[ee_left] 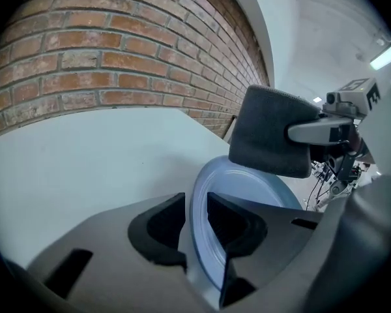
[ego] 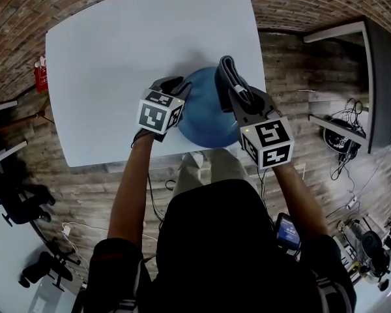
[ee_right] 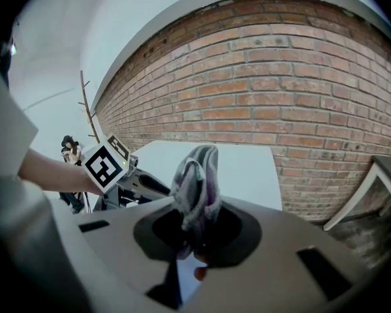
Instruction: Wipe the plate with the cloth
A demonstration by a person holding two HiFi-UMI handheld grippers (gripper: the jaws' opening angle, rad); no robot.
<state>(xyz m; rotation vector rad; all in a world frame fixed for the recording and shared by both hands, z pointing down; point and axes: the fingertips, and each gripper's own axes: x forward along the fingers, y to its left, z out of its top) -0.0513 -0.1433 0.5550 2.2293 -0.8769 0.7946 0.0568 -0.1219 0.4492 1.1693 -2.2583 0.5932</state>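
Observation:
A blue plate [ego: 205,113] is held tilted above the near edge of the white table [ego: 117,51]. My left gripper [ego: 177,90] is shut on its left rim; in the left gripper view the plate [ee_left: 247,194] stands edge-on between the jaws of my left gripper [ee_left: 197,223]. My right gripper [ego: 238,91] is shut on a folded grey cloth [ego: 229,75], which lies against the plate's right side. In the right gripper view the cloth [ee_right: 197,188] sticks up from between the jaws of my right gripper [ee_right: 194,230]. The left gripper view shows the cloth [ee_left: 274,132] as a dark pad above the plate.
The table stands on a wood-plank floor, brick wall [ee_right: 280,83] behind it. A red object [ego: 40,74] sits by the table's left edge. Desks and cables [ego: 342,139] are to the right, black chairs [ego: 19,197] to the left. A person [ee_right: 70,152] stands far off.

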